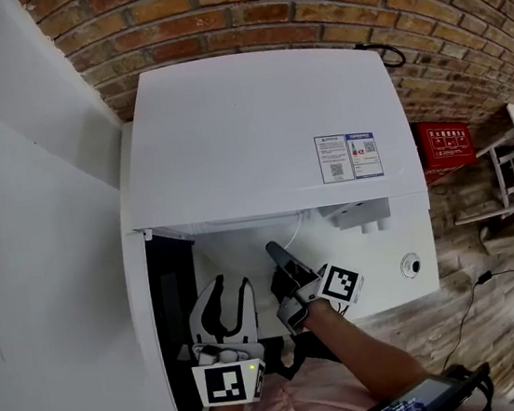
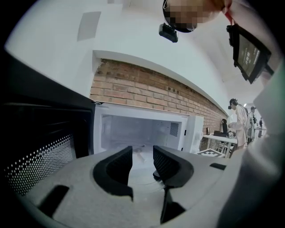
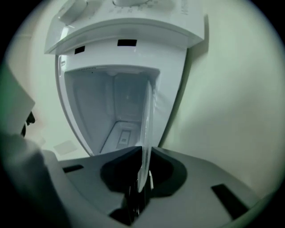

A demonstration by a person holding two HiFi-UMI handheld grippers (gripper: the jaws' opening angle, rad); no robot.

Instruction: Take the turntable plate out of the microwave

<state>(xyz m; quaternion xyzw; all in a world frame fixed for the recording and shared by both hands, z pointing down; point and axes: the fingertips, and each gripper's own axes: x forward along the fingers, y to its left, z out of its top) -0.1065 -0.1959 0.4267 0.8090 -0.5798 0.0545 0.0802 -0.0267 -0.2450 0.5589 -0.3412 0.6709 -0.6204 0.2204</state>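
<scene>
The white microwave [image 1: 257, 134] stands open, its dark door [image 1: 174, 324] swung out to the left. My right gripper [image 1: 278, 255] reaches into the opening and is shut on the rim of the clear glass turntable plate [image 3: 147, 129], which shows edge-on between its jaws in the right gripper view. In the head view only a thin curved edge of the plate [image 1: 295, 230] shows. My left gripper [image 1: 232, 297] hangs open in front of the cavity and holds nothing. Between its jaws in the left gripper view [image 2: 142, 153] the plate [image 2: 141, 171] lies low in the cavity.
A brick wall [image 1: 306, 5] runs behind the microwave and a white wall [image 1: 25, 230] to its left. The control dial [image 1: 411, 266] is on the right front. A red box [image 1: 445, 147] hangs to the right. A person [image 2: 240, 116] stands far off by a table.
</scene>
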